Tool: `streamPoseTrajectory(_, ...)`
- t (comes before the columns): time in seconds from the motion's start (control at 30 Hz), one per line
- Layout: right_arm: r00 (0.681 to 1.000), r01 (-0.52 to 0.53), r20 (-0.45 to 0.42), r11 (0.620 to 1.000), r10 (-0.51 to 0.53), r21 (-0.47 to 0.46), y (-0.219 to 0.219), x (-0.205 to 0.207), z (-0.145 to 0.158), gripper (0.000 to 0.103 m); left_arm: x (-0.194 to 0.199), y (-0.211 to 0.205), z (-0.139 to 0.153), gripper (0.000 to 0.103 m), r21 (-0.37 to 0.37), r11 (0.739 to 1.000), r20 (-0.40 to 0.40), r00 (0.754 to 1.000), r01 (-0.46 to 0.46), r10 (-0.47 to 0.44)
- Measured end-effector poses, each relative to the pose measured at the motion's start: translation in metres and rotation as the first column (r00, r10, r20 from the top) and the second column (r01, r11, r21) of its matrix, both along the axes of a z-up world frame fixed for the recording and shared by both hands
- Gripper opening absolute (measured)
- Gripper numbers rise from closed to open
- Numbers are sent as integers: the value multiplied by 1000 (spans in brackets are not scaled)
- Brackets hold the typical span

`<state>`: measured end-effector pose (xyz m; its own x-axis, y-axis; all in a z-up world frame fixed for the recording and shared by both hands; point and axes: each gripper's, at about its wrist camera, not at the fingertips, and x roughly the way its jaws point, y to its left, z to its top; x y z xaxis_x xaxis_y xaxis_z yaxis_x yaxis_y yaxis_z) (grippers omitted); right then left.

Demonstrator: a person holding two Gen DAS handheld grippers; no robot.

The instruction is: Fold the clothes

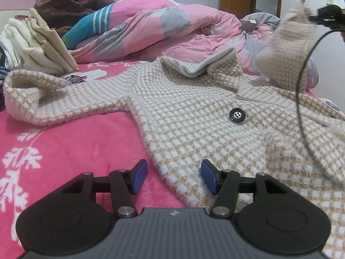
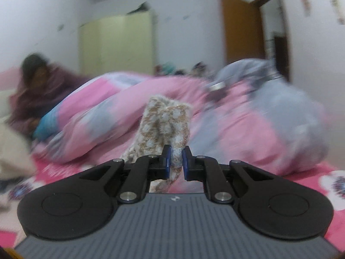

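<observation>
While its blue pads stand wide apart with nothing between them, the left gripper hovers low over the near edge of a houndstooth coat, one pad above the pink floral blanket and the other above the coat's hem. The coat, woven in cream and tan, lies spread face up across the blanket, with a black button near the middle of its front and the collar turned back above that. Its one sleeve stretches flat toward the left of the left wrist view, the cuff curled open.

The right gripper is clamped on the other sleeve, the cloth pinched tight between its two pads and rising in a bunch in front of them. From the left wrist view that same sleeve is lifted off the bed at the far right, blurred, with the black gripper and a dark cable hanging beside it.

Behind the coat, a rumpled pink and grey quilt is heaped across the bed. A stack of cream and white folded cloth sits at the far left, near a person in a dark plush robe seated behind it. A pale wardrobe and a wooden door stand against the far wall; the right wrist view is heavily blurred.
</observation>
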<state>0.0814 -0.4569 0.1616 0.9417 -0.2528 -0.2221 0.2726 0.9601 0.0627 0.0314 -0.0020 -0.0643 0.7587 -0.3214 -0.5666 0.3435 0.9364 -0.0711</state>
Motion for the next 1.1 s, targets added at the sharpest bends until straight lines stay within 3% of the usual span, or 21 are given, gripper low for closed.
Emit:
streamPoseTrajectory(0.1, 993, 101, 60, 995, -101, 0, -44, -20, 10, 9, 1, -1, 0, 58, 9, 1000, 1, 1000, 2, -3)
streamPoseTrajectory(0.23, 981, 183, 63, 982, -185, 33, -83, -26, -6, 9, 0, -2, 0, 58, 18, 1000, 2, 1000, 4, -4)
streamPoseTrajectory(0.4, 974, 205, -105, 978, -200, 40, -104, 7, -70, 10, 0, -4, 0, 58, 34, 999, 6, 1000, 3, -3)
streamPoseTrajectory(0.57, 946, 188, -301, 957, -116, 220, -104, 28, -138, 15, 0, -4, 1, 58, 34, 999, 4, 1000, 2, -2)
streamPoseTrajectory(0.67, 922, 197, -381, 923, -60, 332, -97, 30, -162, 31, 1, -4, 2, 58, 34, 999, 0, 1000, 1, -1)
streamPoseTrajectory(0.77, 913, 206, -403, 929, -69, 308, -79, 16, -147, 38, 1, -3, 7, 59, 33, 999, -6, 1000, 0, 0)
streamPoseTrajectory(0.87, 937, 130, -347, 962, -41, 238, -50, -17, -110, 45, -1, 0, 17, 59, 36, 999, 20, 1000, -3, 2)
streamPoseTrajectory(0.97, 951, -27, -297, 980, 87, 199, -11, -41, -81, 54, -3, 0, 29, 61, 37, 999, 54, 999, 2, -4)
streamPoseTrajectory(1.1, 904, -245, -320, 956, 285, 159, 51, -43, -77, 68, 8, -14, 43, 62, 37, 999, 73, 996, 39, -42)
